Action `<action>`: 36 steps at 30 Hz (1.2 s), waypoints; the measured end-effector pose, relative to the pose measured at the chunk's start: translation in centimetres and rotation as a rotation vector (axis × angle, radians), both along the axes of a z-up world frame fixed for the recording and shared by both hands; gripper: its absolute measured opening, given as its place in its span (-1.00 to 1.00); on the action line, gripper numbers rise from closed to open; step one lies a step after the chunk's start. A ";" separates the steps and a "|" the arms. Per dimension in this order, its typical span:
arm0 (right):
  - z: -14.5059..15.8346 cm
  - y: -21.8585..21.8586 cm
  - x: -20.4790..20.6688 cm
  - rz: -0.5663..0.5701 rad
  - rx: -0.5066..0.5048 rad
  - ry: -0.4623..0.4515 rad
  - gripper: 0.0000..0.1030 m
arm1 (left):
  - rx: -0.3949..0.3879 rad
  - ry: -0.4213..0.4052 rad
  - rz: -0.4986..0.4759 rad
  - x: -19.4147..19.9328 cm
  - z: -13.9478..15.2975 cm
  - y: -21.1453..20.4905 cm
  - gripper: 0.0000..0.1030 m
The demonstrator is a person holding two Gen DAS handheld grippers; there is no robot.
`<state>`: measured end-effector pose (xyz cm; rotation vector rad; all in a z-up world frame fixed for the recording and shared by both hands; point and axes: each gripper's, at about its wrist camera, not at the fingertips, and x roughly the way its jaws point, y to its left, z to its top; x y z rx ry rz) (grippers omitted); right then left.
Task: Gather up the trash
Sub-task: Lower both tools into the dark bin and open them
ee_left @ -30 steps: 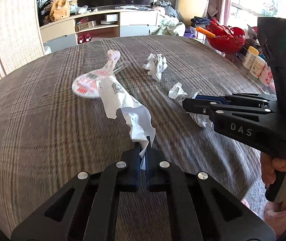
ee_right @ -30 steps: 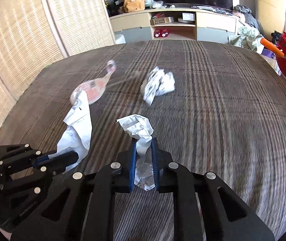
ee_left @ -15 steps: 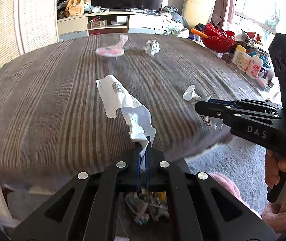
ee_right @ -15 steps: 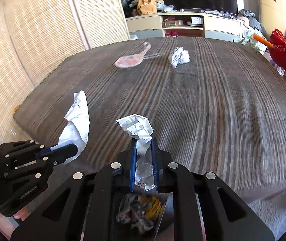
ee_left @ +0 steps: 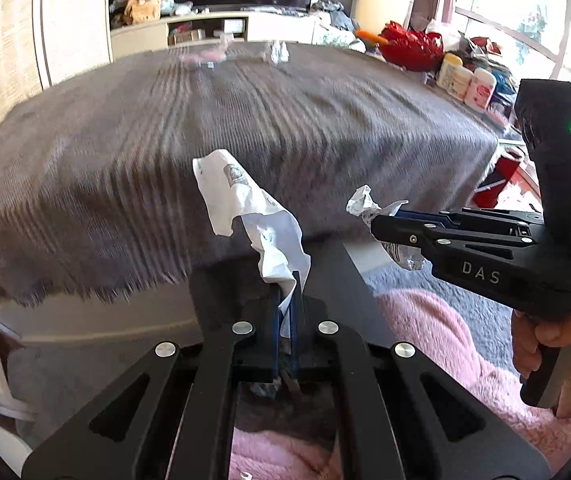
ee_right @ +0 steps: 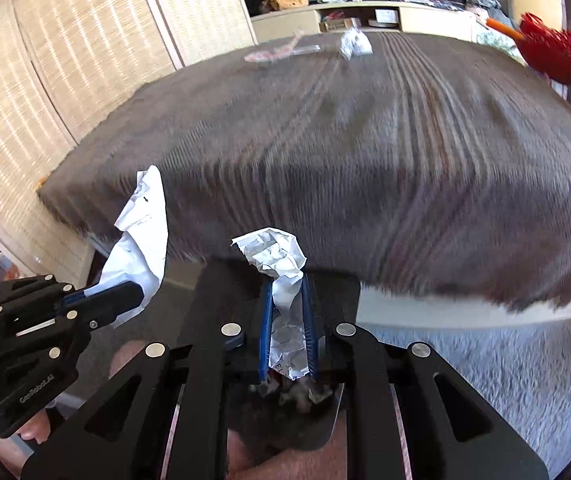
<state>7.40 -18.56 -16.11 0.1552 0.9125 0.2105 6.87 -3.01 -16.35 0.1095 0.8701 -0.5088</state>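
My left gripper [ee_left: 287,304] is shut on a long crumpled white paper [ee_left: 245,204], held off the table's near edge. My right gripper [ee_right: 287,320] is shut on a crumpled paper ball [ee_right: 275,254]. Both are above a dark bin [ee_right: 285,408] with trash inside. In the left wrist view the right gripper [ee_left: 377,224] shows with its paper ball [ee_left: 365,204]. In the right wrist view the left gripper [ee_right: 125,296] shows with its white paper [ee_right: 141,240]. On the far table lie another paper ball [ee_right: 355,46] and a pink wrapper [ee_right: 273,52].
The table has a brown striped cloth [ee_left: 245,120]. A grey rug [ee_right: 505,380] covers the floor at right. A red basket [ee_left: 409,46] and white bottles [ee_left: 465,82] stand beyond the table. A pink fluffy fabric [ee_left: 445,340] lies below.
Both grippers have pulled back from over the table to beyond its near edge, each still holding its paper. The bin has come into view beneath them.
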 end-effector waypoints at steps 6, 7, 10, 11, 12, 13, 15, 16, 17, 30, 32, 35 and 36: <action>-2.7 0.3 -1.1 0.000 0.003 0.053 -0.70 | -0.002 0.085 0.010 -0.4 -4.0 0.3 -0.95; -3.2 0.4 -1.1 0.003 0.007 0.062 -0.70 | -0.002 0.096 0.010 -0.3 -4.5 0.3 -0.95; -4.3 0.9 -1.1 0.012 0.009 0.080 -0.70 | 0.014 0.121 0.011 -0.2 -6.3 0.1 -0.95; -4.6 1.0 -1.1 0.015 0.011 0.085 -0.70 | 0.016 0.127 0.010 -0.2 -6.6 0.0 -0.95; -5.0 1.2 -1.1 0.018 0.014 0.093 -0.70 | 0.011 0.138 0.002 -0.2 -7.1 -0.1 -0.95; -5.4 1.3 -1.1 0.019 0.019 0.100 -0.70 | 0.010 0.146 0.000 -0.1 -7.5 -0.1 -0.95; -6.1 1.3 -0.8 0.016 0.026 0.113 -0.70 | 0.010 0.168 -0.003 0.1 -8.5 -0.1 -0.95; -6.4 1.2 -0.6 0.013 0.033 0.119 -0.70 | 0.009 0.183 -0.001 0.3 -9.0 -0.1 -0.95; -6.9 1.0 -0.3 0.005 0.049 0.130 -0.70 | 0.007 0.196 0.002 0.4 -9.4 0.0 -0.94; -9.4 0.7 1.7 -0.046 0.091 0.182 -0.53 | 0.025 0.246 0.020 1.9 -11.3 0.0 -0.61; -9.4 0.3 1.8 -0.064 0.095 0.180 0.01 | 0.037 0.238 0.030 2.0 -11.1 0.3 -0.26; -9.1 -0.4 1.7 -0.104 0.088 0.163 0.35 | 0.059 0.213 0.046 2.1 -10.5 0.8 0.04; -9.0 -0.6 1.7 -0.113 0.078 0.160 0.42 | 0.064 0.204 0.055 2.1 -10.2 1.1 0.12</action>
